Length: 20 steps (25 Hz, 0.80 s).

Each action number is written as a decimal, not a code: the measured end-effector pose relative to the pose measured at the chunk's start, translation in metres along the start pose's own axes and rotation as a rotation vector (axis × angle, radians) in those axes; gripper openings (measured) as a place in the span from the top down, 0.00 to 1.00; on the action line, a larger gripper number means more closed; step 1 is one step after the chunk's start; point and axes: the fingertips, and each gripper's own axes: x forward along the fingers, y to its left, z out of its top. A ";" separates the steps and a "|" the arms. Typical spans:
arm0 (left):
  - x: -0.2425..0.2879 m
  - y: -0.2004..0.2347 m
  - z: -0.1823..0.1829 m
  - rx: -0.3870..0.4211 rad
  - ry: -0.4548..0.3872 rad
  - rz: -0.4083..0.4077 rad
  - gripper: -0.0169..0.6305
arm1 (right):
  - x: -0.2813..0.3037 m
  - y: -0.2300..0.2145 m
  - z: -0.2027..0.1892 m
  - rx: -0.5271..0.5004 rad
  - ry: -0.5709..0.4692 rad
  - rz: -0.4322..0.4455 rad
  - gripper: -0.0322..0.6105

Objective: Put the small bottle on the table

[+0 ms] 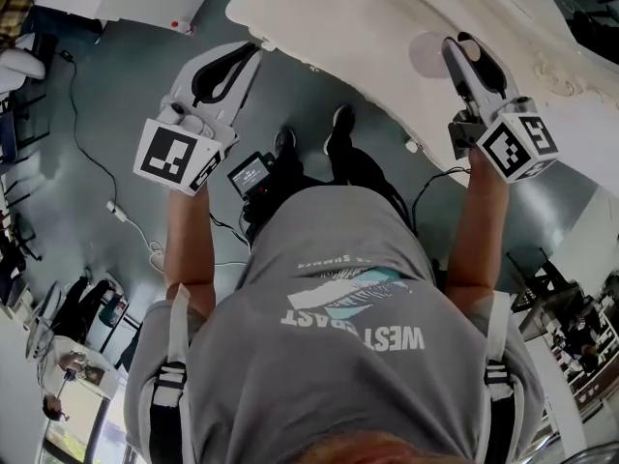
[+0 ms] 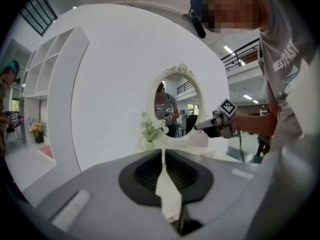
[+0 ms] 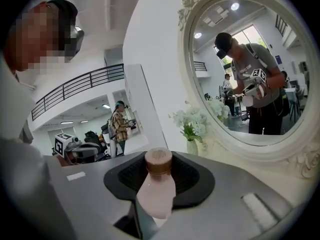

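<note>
Right gripper view: right fingers (image 3: 122, 181) pinch small bottle (image 3: 156, 190); left fingers (image 2: 142, 176) together.

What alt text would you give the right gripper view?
The right gripper clamps a small pink bottle with a brown cap, cap pointing away from the camera. Beyond it stand a vase of white flowers and an oval white-framed mirror reflecting the person; the left gripper shows at far left.
</note>
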 end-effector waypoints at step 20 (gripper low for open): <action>0.026 0.053 -0.104 -0.132 0.121 0.077 0.94 | 0.170 -0.050 -0.099 0.001 0.218 0.126 0.73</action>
